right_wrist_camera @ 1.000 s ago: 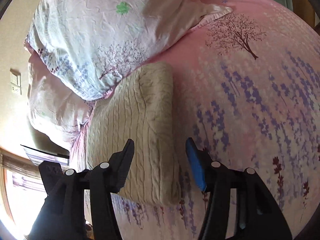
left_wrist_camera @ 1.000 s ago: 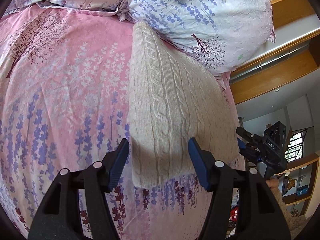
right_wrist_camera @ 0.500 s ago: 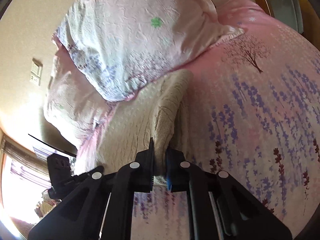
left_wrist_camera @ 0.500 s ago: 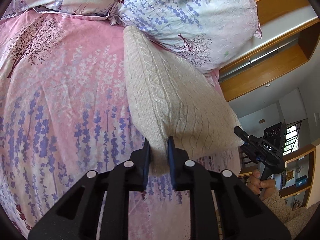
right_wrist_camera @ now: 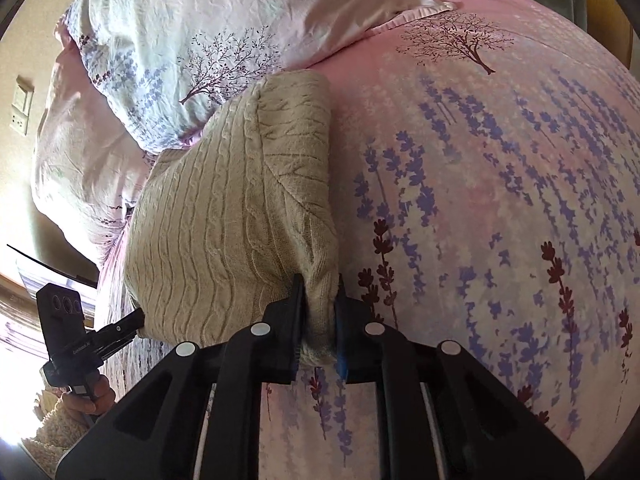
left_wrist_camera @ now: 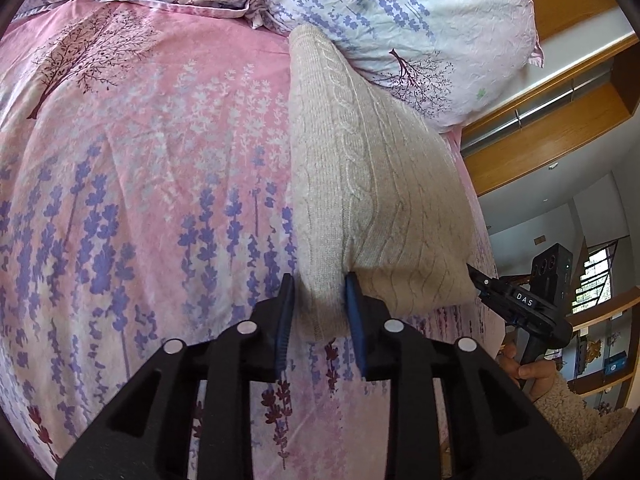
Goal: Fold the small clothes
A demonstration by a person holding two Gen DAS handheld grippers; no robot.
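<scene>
A folded cream cable-knit sweater [left_wrist_camera: 360,168] lies on the pink floral bed sheet [left_wrist_camera: 140,184], its far end against a pillow. My left gripper [left_wrist_camera: 320,304] is shut on the sweater's near corner. My right gripper [right_wrist_camera: 320,304] is shut on the sweater's [right_wrist_camera: 224,216] other near corner, and the near edge is lifted and bunched. Each gripper shows in the other's view, the right one [left_wrist_camera: 516,300] at the sweater's right corner, the left one [right_wrist_camera: 80,344] at its left corner.
Two floral pillows [left_wrist_camera: 400,12] [right_wrist_camera: 172,40] lie at the head of the bed behind the sweater. A wooden headboard and shelf [left_wrist_camera: 560,128] stand to the right. The bed edge runs close under both grippers. A wall switch [right_wrist_camera: 22,104] is at the far left.
Both grippers went from open around the sweater's near edge to shut on its corners. The near edge has since risen and bunched.
</scene>
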